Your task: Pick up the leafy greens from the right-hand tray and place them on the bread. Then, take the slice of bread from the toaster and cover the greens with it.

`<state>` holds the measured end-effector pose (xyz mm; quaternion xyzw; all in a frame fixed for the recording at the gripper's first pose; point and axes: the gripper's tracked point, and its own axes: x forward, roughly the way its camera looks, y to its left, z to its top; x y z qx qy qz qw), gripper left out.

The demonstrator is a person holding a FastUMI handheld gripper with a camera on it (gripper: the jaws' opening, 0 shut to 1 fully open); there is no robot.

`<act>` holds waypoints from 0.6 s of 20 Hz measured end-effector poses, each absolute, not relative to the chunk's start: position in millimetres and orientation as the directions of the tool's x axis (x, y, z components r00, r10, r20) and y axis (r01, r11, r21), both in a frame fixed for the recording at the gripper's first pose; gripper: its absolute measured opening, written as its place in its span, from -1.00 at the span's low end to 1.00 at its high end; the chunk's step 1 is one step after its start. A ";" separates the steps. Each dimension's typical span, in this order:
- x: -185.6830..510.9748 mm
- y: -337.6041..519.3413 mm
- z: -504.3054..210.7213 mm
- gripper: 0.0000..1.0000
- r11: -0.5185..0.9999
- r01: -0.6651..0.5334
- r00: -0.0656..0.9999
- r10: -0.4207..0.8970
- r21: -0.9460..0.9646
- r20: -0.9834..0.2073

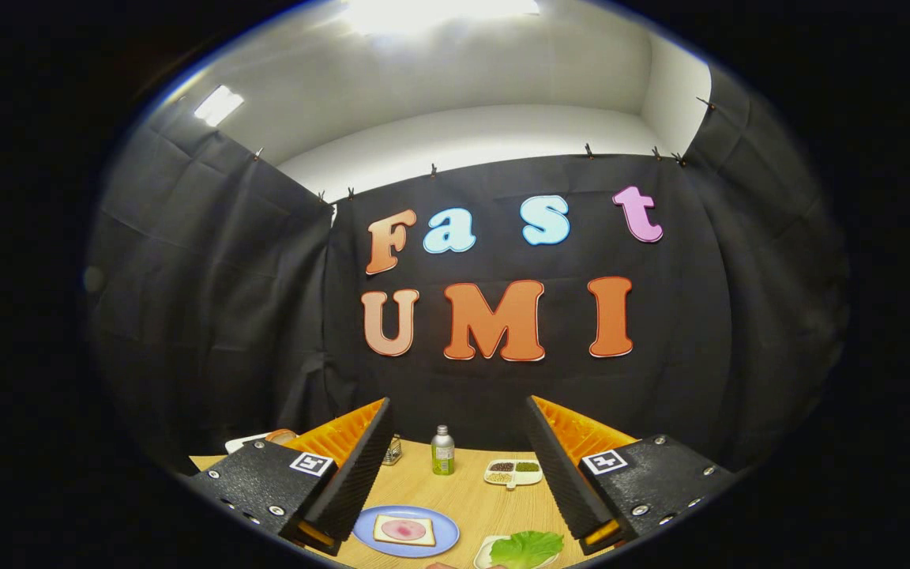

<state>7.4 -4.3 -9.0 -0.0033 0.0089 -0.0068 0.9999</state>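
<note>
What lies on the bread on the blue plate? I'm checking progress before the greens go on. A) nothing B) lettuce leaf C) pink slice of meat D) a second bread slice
C: the bread on the blue plate carries a round pink slice; the lettuce sits apart, between the open claw's fingers.

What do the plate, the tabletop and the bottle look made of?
Plate: smooth blue, faintly glossy, probably plastic or glazed ceramic. Tabletop: pale wood grain, matte, maybe laminate. Bottle: silvery cap and shoulder, likely metal or plastic. Gripper fingers stand open above them.
</note>
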 end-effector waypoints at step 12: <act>12.4 -18.3 -43.5 0.97 0.998 0.023 0.991 -0.030 -0.054 -0.133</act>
